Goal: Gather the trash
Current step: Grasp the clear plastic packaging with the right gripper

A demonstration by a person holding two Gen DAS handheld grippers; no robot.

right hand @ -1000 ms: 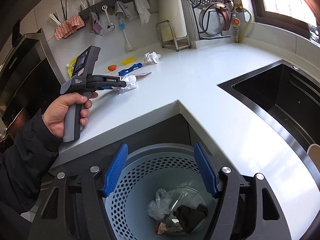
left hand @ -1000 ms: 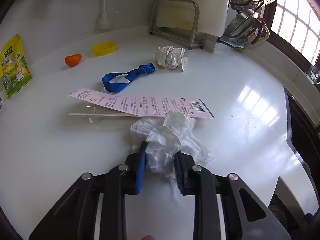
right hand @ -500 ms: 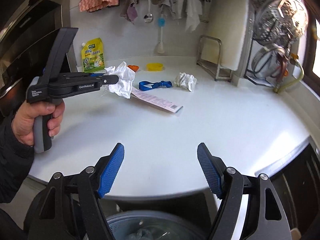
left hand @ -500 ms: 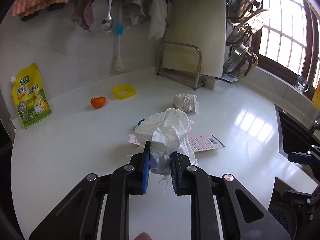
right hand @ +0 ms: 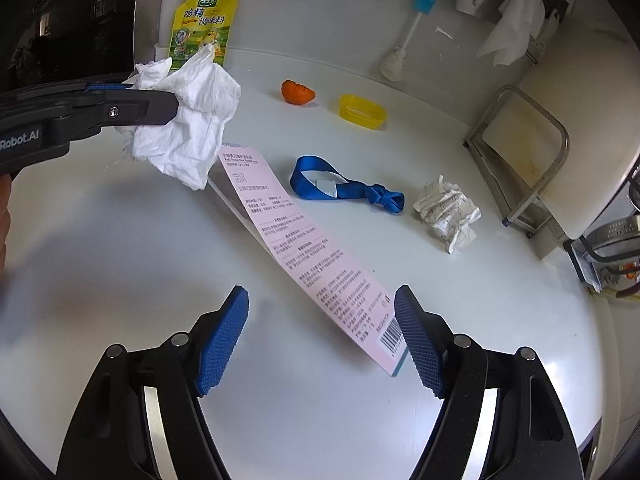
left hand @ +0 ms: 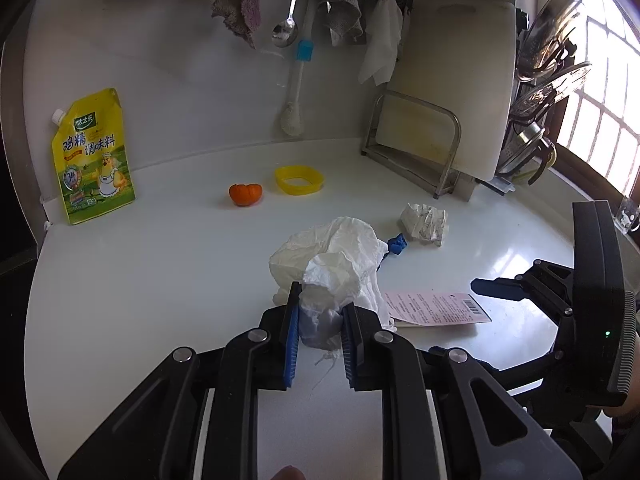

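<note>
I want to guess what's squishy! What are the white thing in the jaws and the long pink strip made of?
White wad: looks like soft tissue paper, matte, crumpled into folds. Pink strip: probably thin printed card or paper, flat with a barcode and straight edges.

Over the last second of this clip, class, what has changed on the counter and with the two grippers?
The left gripper, shut on the tissue, has lifted it off the counter. The right gripper has swung from above the bin to hover over the pink slip's barcode end; its jaws have just been opening, with nothing gripped. The slip, blue strap, paper ball and orange piece stayed put.
</note>
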